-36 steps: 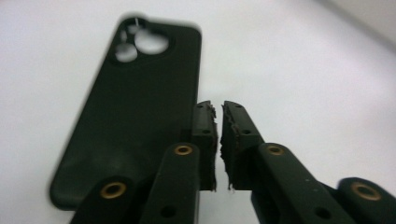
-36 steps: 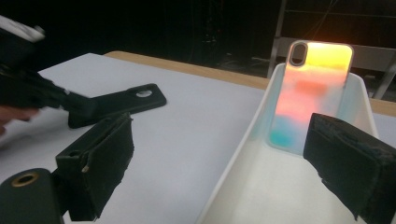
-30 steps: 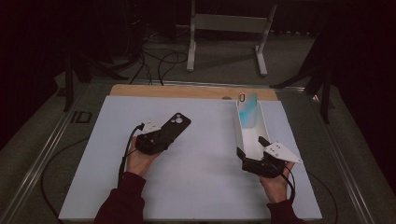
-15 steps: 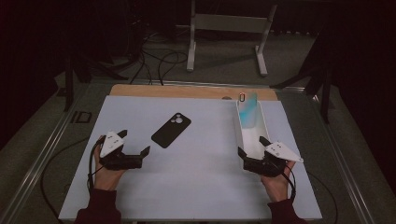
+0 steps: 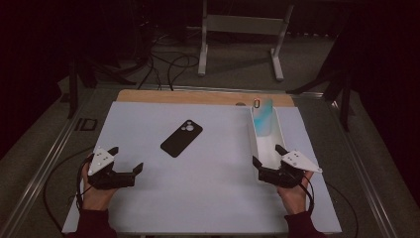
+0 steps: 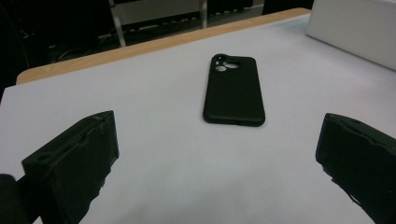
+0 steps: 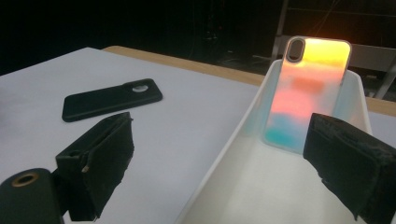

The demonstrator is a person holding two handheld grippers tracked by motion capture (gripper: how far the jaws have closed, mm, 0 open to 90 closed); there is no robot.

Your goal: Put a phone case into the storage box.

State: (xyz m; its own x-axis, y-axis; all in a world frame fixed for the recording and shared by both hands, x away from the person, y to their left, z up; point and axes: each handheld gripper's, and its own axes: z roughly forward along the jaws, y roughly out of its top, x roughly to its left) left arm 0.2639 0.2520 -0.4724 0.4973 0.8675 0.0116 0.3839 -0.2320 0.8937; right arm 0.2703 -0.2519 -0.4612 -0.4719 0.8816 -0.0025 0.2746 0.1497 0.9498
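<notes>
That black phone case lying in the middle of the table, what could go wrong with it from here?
The black phone case lies flat on the smooth white mat, so the open left gripper, now standing apart from it, might push it along rather than pick it up. The right gripper sits at the white tray, where a colourful case leans upright; a bump could topple it.

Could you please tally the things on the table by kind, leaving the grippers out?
Phone cases: 2, a black case flat on the white mat, a colourful case leaning in the tray
White trays: 1, the tray
Total: 3
</notes>
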